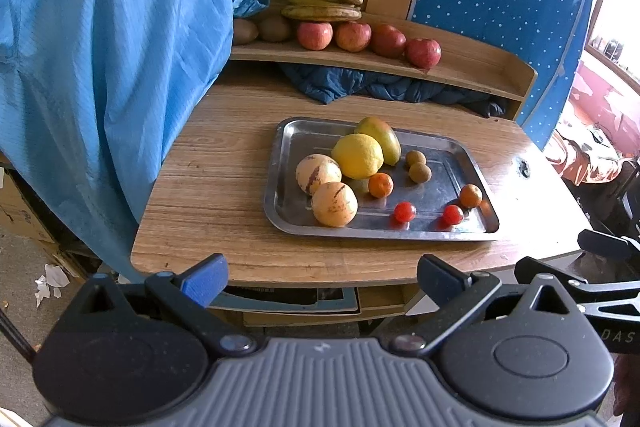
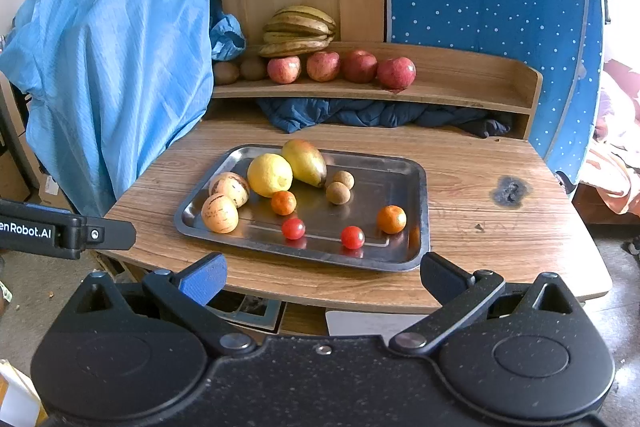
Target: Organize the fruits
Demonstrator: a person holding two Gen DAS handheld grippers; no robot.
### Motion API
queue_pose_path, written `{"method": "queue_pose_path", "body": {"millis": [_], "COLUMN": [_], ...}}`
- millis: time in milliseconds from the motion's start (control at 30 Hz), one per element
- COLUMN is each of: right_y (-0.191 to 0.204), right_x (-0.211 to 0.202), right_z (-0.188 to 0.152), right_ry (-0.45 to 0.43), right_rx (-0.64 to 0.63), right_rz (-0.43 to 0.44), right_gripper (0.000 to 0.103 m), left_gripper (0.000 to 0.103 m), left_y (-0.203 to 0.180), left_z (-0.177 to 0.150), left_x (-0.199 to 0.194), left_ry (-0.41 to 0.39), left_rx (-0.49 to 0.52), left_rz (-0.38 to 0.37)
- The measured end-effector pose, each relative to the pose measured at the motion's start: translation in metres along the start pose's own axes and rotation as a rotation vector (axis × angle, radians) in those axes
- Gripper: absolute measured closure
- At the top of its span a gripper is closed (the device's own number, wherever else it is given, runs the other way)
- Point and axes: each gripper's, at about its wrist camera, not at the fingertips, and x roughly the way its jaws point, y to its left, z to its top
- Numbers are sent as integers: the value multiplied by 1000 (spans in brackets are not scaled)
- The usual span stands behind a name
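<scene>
Right wrist view: fruit tray just beyond my empty tools.
My right gripper point(image 2: 322, 277) and left gripper point(image 1: 322, 277) are both spread wide, near the table's edge; the tray point(image 2: 416, 227) of fruit lies farther in, untouched.

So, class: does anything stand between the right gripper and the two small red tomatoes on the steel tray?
Nothing visible does. The open right gripper hangs off the wooden table's near edge, and only the steel tray's low rim lies before the two small red tomatoes, which sit nearest of the fruit.
</scene>
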Motion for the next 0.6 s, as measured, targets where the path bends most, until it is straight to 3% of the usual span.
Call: {"method": "queue_pose_path", "body": {"millis": [600], "right_y": [-1], "right_x": [3], "right_z": [2], "right_ry": [2], "right_rx": [2], "right_rz": [-2], "right_gripper": [1], "left_gripper": [1], "left_y": [0], "left_z": [3], "left_x": [6], "left_ry": [0], "left_rx": [-10], "left_rz": [8]}}
